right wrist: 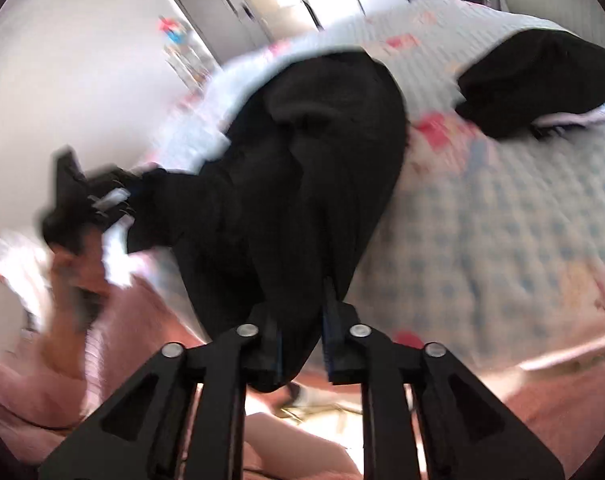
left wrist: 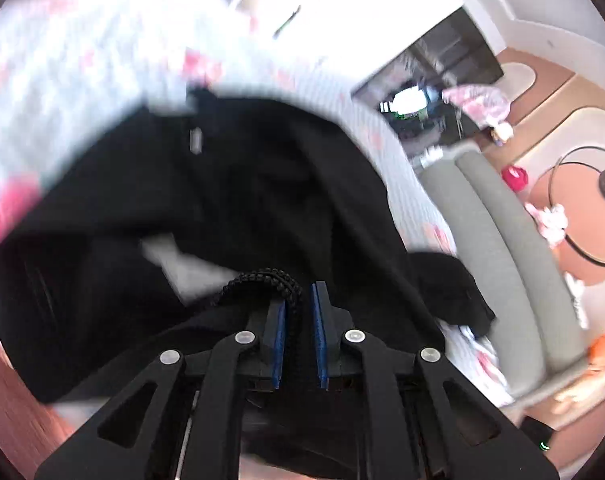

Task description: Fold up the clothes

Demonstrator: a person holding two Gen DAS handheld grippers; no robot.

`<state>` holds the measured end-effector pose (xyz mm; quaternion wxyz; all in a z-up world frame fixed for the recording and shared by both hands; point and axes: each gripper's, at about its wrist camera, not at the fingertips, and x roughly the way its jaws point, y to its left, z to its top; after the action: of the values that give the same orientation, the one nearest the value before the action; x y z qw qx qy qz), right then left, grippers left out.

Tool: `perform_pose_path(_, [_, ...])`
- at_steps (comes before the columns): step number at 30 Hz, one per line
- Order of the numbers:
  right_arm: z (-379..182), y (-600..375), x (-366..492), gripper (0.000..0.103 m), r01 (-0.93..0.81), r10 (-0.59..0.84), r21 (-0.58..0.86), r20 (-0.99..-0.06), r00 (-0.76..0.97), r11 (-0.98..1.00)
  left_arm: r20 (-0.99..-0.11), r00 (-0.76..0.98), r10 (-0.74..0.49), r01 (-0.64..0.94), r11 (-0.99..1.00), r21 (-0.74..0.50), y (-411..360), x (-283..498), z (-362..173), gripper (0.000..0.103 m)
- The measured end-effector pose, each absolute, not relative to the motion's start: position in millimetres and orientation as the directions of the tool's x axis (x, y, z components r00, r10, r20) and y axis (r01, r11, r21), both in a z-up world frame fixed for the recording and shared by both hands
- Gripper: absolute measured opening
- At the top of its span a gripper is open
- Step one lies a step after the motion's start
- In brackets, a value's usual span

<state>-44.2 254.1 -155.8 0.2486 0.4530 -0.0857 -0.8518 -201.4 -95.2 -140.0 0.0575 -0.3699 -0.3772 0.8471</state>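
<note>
The black garment [right wrist: 302, 184] stretches from the right gripper [right wrist: 302, 336], pinching its near end, far across the bed [right wrist: 502, 220]; the left gripper [left wrist: 298, 332] pinches its cord [left wrist: 262, 280].

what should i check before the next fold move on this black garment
1. Left tongs on the zipper edge: cannot tell, a gap shows beside it.
2. Right tongs pinching the black garment: ok.
3. Garment flat: not ok, it hangs bunched.
4. Bed cover bare beneath: ok.
5. Second dark garment apart from this one: ok.
</note>
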Motion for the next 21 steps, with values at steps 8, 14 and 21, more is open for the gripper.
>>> perform_pose_path(8, [-145, 234, -95, 0.075, 0.423, -0.392, 0.156, -0.734, -0.555, -0.892, -0.731, -0.501, 0.463, 0.243, -0.736, -0.632, -26, -190, -234, 0.076])
perform_pose_path(14, [-211, 190, -172, 0.045, 0.397, -0.236, 0.024, -0.836, -0.495, -0.917, -0.764, -0.54, 0.354, 0.189, -0.833, -0.52, -3, -208, -218, 0.037])
perform_pose_path(21, [-186, 234, -190, 0.007, 0.252, -0.263, 0.134, -0.756, -0.6, -0.958, -0.747, -0.627, 0.221, 0.22, -0.87, -0.442, -34, -231, -170, 0.013])
